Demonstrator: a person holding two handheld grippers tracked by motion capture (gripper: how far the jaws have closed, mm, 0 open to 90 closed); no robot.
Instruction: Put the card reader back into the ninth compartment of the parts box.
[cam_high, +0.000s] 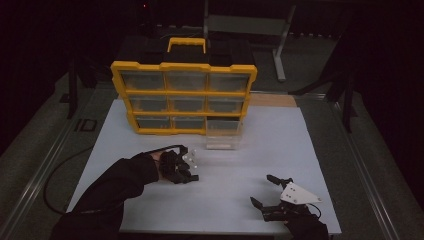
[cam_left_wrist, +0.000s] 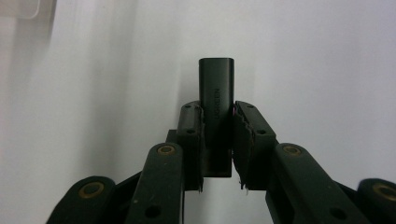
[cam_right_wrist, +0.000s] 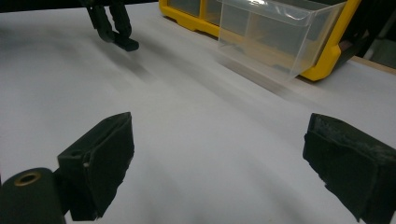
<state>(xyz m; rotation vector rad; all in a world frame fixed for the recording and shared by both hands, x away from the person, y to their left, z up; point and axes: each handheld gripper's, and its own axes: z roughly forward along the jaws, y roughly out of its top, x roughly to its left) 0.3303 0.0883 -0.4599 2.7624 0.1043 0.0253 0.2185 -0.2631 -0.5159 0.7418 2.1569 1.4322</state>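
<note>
Nearest the bottom edge of the high view, at lower right, we note the right claw (cam_high: 264, 191) resting low over the white surface (cam_high: 260, 150) with its jaws spread wide and nothing between them; the right gripper view confirms the two pads well apart over bare surface.

Further in, at centre left of the high view, we find the left claw (cam_high: 186, 169) clamped on a small black adapter (cam_left_wrist: 215, 100). In the left gripper view the adapter stands along the jaws, its lower half pinched between the pads and its upper half projecting free, with the brand lettering running up its face. The right gripper view shows it just above the surface at upper left.

We judge the adapter to be light, rigid and smooth-sided, hence liable to slip or twist if held by a corner. The present hold across its two flat sides, near mid-length, looks the soundest place. It should tolerate firm pressure.

Beyond it, a clear plastic drawer (cam_high: 222, 136) sits pulled out on the surface, just in front of the yellow organiser (cam_high: 184, 95) at upper centre. We judge that drawer the likely destination.
</note>
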